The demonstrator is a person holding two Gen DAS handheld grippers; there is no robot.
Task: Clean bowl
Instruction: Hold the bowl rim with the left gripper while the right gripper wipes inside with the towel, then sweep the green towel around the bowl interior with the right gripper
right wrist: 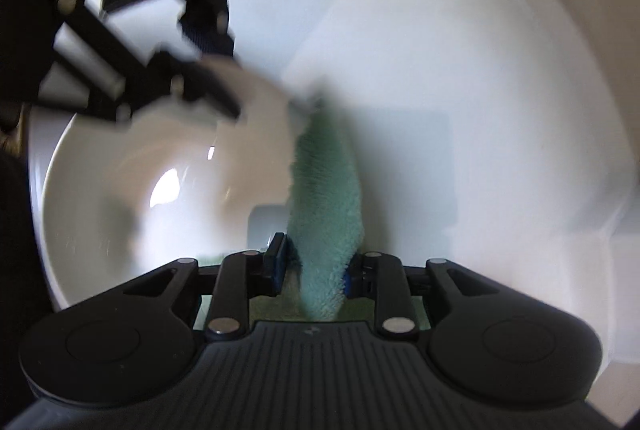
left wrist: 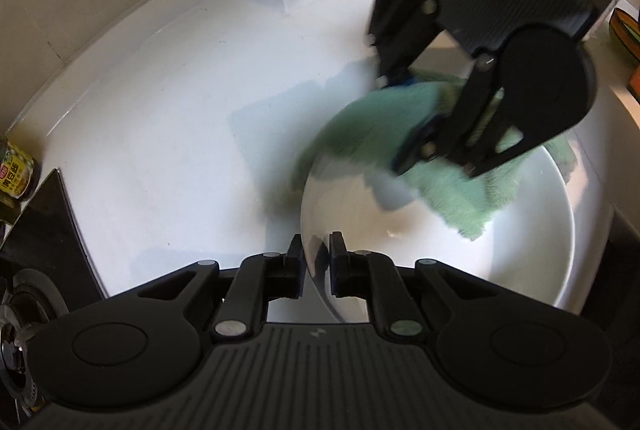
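Gripping the near rim of the white bowl (left wrist: 460, 242), the left gripper (left wrist: 317, 262) has its two fingers drawn narrow, one on the outside of the wall and one on the inside, with the thin rim pinched between the pads. The bowl sits on a glossy white countertop (left wrist: 160, 134), close to the left gripper's body and tilted a little toward it. From above and to the right the right gripper (left wrist: 404, 118) reaches down over the far side of the bowl, its fingers closed on a green fluffy cloth (left wrist: 384, 126) – the cloth drapes over the far rim and hangs down into the bowl's interior, its lower edge lying against the inner wall.

In the right wrist view the same cloth (right wrist: 326, 214) runs as a folded strip straight out between the right gripper's (right wrist: 318, 266) blue-padded fingers, clamped firmly, and the bowl (right wrist: 132, 198) lies to the left with a bright glare spot on its bottom. The left gripper (right wrist: 208, 98) shows blurred at the bowl's upper rim.

A yellow-labelled can (left wrist: 16, 174) stands at the left edge of the counter – beside a dark stove top (left wrist: 44, 230)
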